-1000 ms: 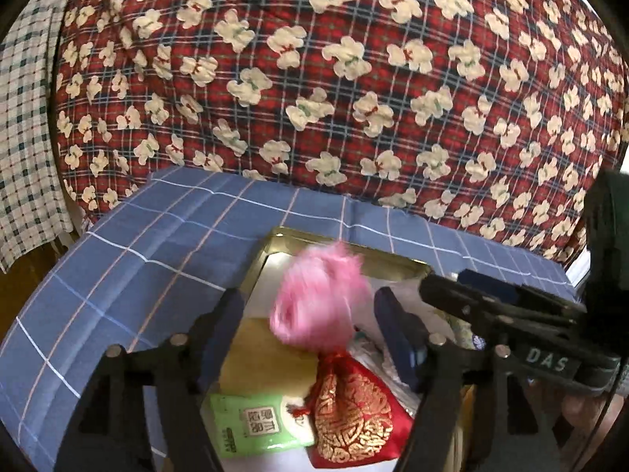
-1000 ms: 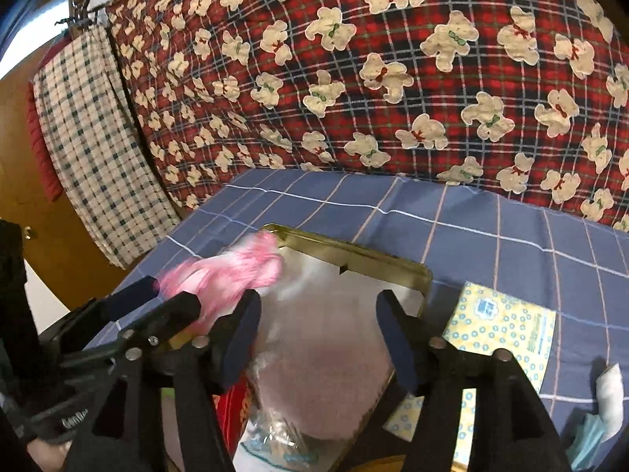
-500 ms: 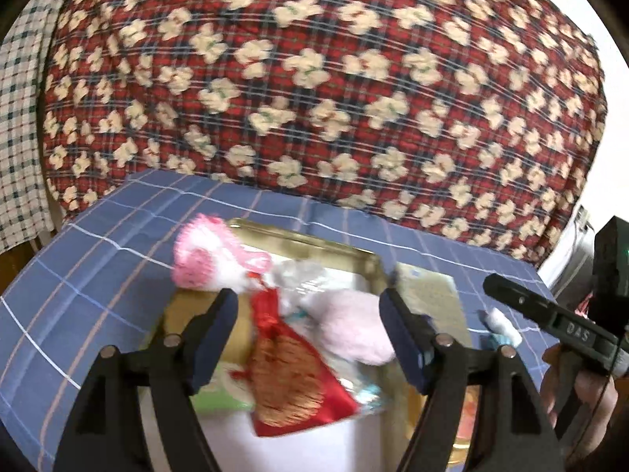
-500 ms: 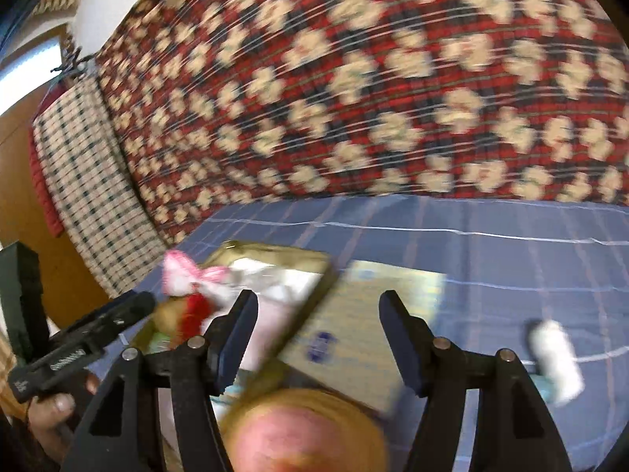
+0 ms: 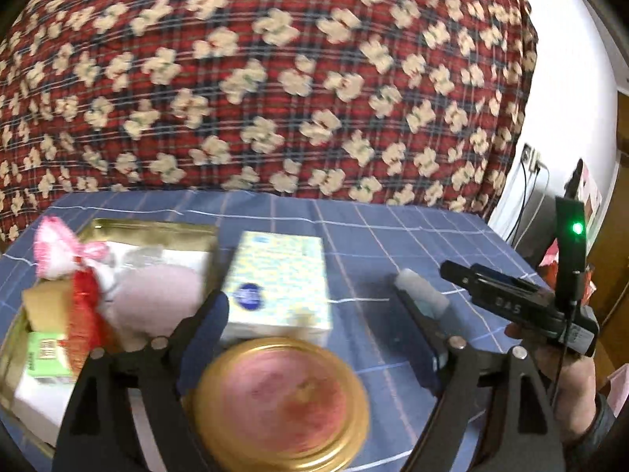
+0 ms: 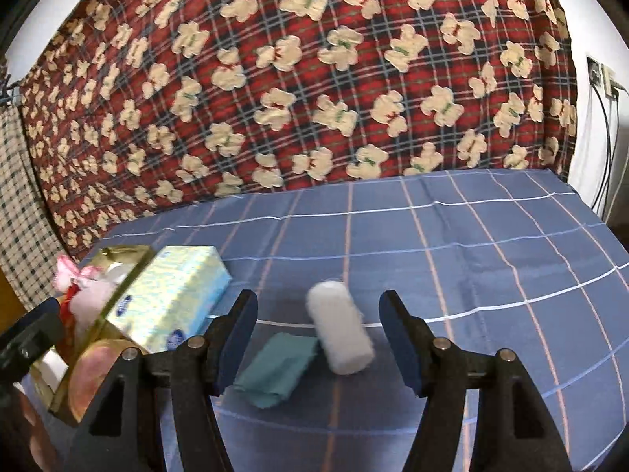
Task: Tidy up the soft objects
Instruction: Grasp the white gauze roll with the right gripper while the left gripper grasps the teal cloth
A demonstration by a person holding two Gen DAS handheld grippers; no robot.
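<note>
Both grippers stand open and empty, the left gripper (image 5: 318,326) having just widened its fingers over a tissue pack (image 5: 279,291) and round gold lid (image 5: 281,401). The right gripper (image 6: 318,330) frames a white roll (image 6: 340,326) touching a teal cloth (image 6: 277,369) on the blue checked surface (image 6: 471,244). A gold tin (image 5: 157,228) at far left holds soft items.

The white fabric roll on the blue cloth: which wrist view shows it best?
The right wrist view. There the white fabric roll lies whole and unobstructed on the blue cloth, beside a folded teal cloth. In the left wrist view only its far end shows, blurred and partly hidden behind that tool's finger.
</note>
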